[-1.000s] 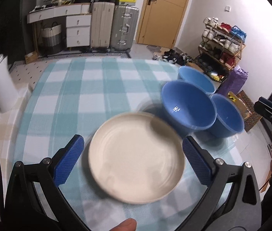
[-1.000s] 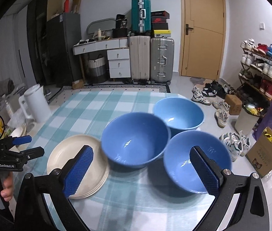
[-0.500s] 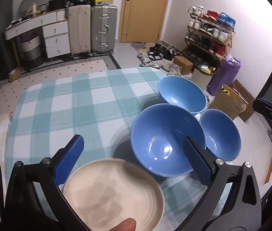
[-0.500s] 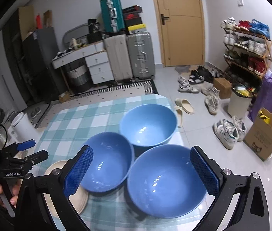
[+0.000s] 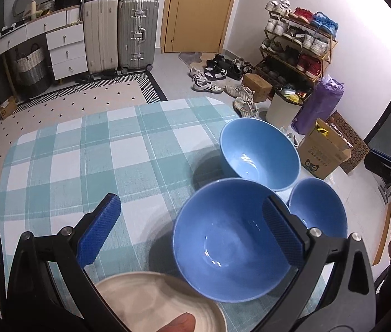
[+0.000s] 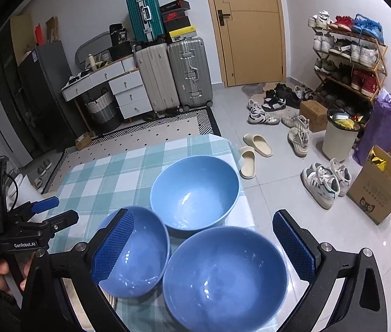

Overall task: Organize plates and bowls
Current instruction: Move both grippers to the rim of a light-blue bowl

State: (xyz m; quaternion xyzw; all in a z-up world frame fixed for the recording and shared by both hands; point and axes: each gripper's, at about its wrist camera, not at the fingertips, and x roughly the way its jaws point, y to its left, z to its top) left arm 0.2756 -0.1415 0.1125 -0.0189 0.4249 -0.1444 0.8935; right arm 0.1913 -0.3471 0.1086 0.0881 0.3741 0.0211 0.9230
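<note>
Three blue bowls stand close together on the teal-checked tablecloth [image 5: 84, 152], near its right edge. In the left wrist view, my open left gripper [image 5: 192, 229] hovers over the nearest bowl [image 5: 223, 249], with the far bowl [image 5: 259, 152] and right bowl [image 5: 320, 210] beyond. A cream plate [image 5: 154, 301] lies at the bottom edge, partly cut off. In the right wrist view, my open right gripper [image 6: 203, 244] frames the near bowl [image 6: 223, 274], beside the left bowl [image 6: 137, 251] and the far bowl [image 6: 195, 191]. Neither gripper holds anything.
The table's right edge [image 6: 239, 182] runs just past the bowls, with tiled floor below. Shoes [image 6: 323, 182], a white bin [image 6: 339, 135] and a cardboard box [image 6: 378, 191] sit on the floor. Suitcases [image 6: 187, 74] and a drawer unit [image 6: 129, 91] stand by the far wall.
Both grippers have swung right toward the bowls. The cream plate slid from the middle of the left view to its bottom edge and left the right view. Both grippers stayed open.
</note>
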